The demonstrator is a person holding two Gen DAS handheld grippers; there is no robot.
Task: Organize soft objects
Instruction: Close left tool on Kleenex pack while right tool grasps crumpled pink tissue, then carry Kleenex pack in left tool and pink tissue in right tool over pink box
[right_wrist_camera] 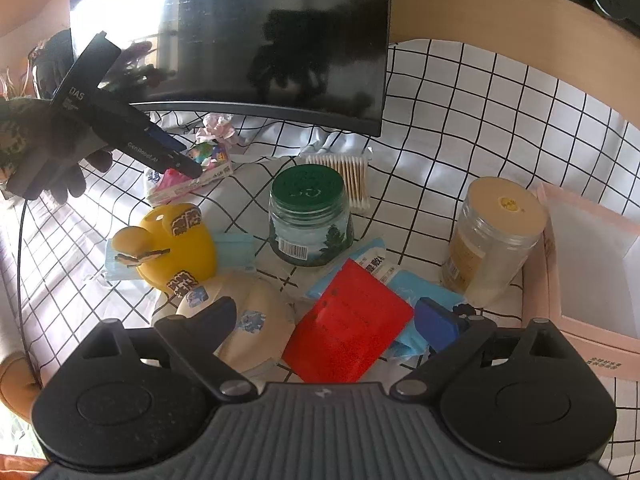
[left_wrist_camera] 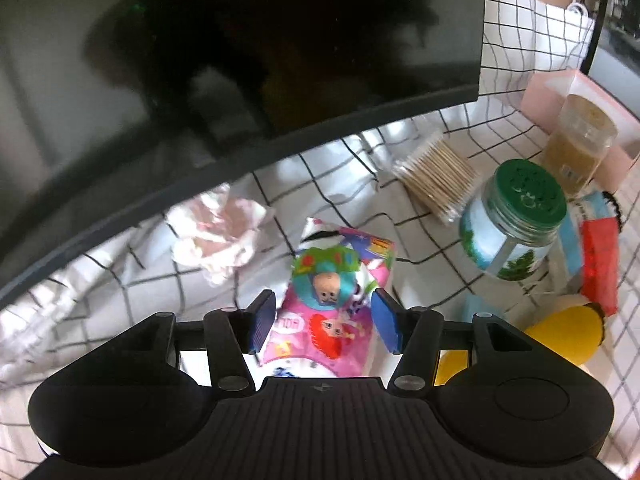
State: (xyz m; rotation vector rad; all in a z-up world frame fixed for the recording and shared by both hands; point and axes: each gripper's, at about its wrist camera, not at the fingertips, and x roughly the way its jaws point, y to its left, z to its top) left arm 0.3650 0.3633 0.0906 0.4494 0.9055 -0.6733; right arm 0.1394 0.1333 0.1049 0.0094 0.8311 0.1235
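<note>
A cartoon-printed tissue pack (left_wrist_camera: 340,276) lies on the checked cloth (left_wrist_camera: 420,240). My left gripper (left_wrist_camera: 324,320) stands open over it, one blue pad on each side of the pack and neither pressing on it. The right wrist view shows that gripper (right_wrist_camera: 188,159) held in a gloved hand (right_wrist_camera: 52,160) above the same pack (right_wrist_camera: 210,158). My right gripper (right_wrist_camera: 326,320) is open wide, low over a red packet (right_wrist_camera: 348,328) and a beige soft toy (right_wrist_camera: 260,320), gripping neither. A crumpled pink-white tissue (left_wrist_camera: 218,236) lies under the monitor's edge.
A dark monitor (right_wrist_camera: 240,40) stands at the back. Around it are a green-lidded jar (right_wrist_camera: 308,216), a beige-lidded jar (right_wrist_camera: 496,236), a cotton swab box (right_wrist_camera: 348,176), a yellow duck toy (right_wrist_camera: 176,248), blue masks and wipe packs (right_wrist_camera: 408,284). An open pink box (right_wrist_camera: 592,272) stands at the right.
</note>
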